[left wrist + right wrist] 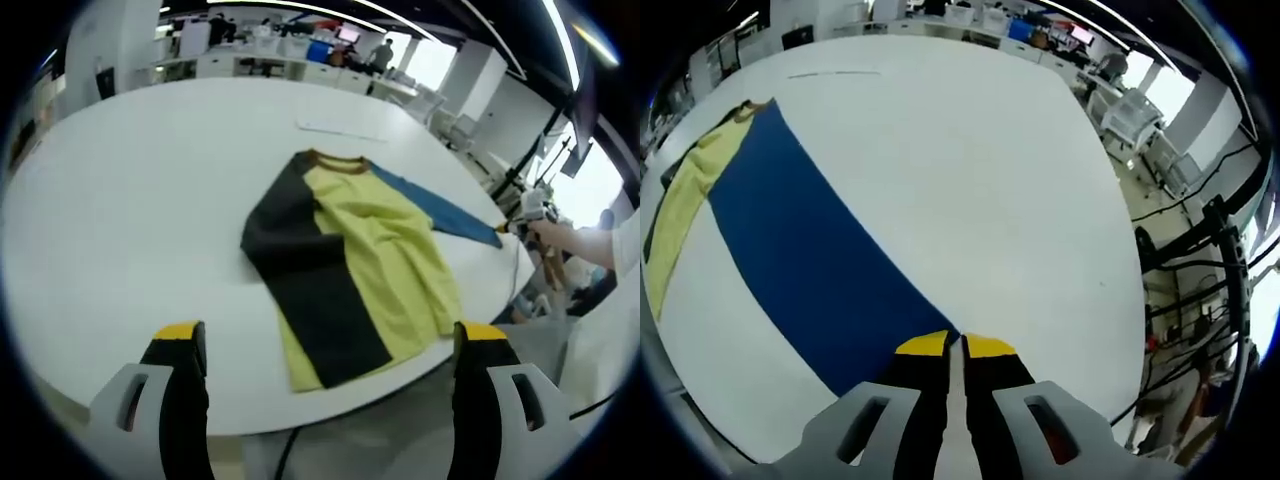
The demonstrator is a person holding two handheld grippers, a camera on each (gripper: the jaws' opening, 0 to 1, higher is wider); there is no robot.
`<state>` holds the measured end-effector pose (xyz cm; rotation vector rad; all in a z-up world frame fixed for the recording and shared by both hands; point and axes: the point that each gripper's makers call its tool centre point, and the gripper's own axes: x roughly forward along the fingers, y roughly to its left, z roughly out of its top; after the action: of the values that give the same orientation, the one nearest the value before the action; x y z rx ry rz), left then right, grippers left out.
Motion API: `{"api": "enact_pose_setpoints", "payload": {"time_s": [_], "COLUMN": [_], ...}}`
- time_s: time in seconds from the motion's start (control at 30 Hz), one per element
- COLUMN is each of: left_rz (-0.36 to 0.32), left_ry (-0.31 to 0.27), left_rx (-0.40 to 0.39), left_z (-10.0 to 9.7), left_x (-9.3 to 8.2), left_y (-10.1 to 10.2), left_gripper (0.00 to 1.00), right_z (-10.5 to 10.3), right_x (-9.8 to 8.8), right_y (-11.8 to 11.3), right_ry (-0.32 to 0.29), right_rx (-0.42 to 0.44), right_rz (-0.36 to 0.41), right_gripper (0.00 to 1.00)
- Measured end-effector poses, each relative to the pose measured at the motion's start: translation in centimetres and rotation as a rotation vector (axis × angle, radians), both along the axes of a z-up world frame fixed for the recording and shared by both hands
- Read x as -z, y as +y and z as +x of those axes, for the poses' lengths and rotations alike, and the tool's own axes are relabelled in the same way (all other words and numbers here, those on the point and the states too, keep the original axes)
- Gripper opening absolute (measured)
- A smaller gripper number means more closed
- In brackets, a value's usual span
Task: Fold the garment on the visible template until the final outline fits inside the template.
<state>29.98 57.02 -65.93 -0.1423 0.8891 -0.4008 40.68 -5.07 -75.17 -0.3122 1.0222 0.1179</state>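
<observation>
Location type: open-plan office or lab floor. Indicators: a large white oval tabletop (120, 200); rows of white desks with monitors (270, 50) along the far wall; long linear ceiling lights (340, 12); white swivel chairs (1132, 112); black cables across the grey floor (1185, 245); a standing person (382, 55) in the background.

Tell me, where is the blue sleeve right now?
The blue sleeve lies stretched across the white table, its end pinched in the right tool, beside the yellow shirt body.

Left tongs (328, 345) gape wide apart — right tongs (955, 345) pinched closed.
</observation>
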Motion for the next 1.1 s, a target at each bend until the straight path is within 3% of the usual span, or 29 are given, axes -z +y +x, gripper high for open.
{"api": "enact_pose_setpoints", "payload": {"time_s": [0.73,1.1], "left_rz": [-0.018,-0.032], "left_ry": [-0.022,-0.033], "left_rx": [0.013,0.026], "left_z": [0.1,0.0], "left_x": [-0.5,-0.7], "left_y": [-0.1,-0.4], "left_gripper": [1.00,1.00], "right_z": [-0.7,-1.5], "right_x": [-2.0,-2.3], "right_y": [0.2,2.2], "right_ry": [-0.055,-0.074], "right_rx": [0.017,0.003], "right_rz": [0.004,0.042], "right_gripper": [0.14,0.23]}}
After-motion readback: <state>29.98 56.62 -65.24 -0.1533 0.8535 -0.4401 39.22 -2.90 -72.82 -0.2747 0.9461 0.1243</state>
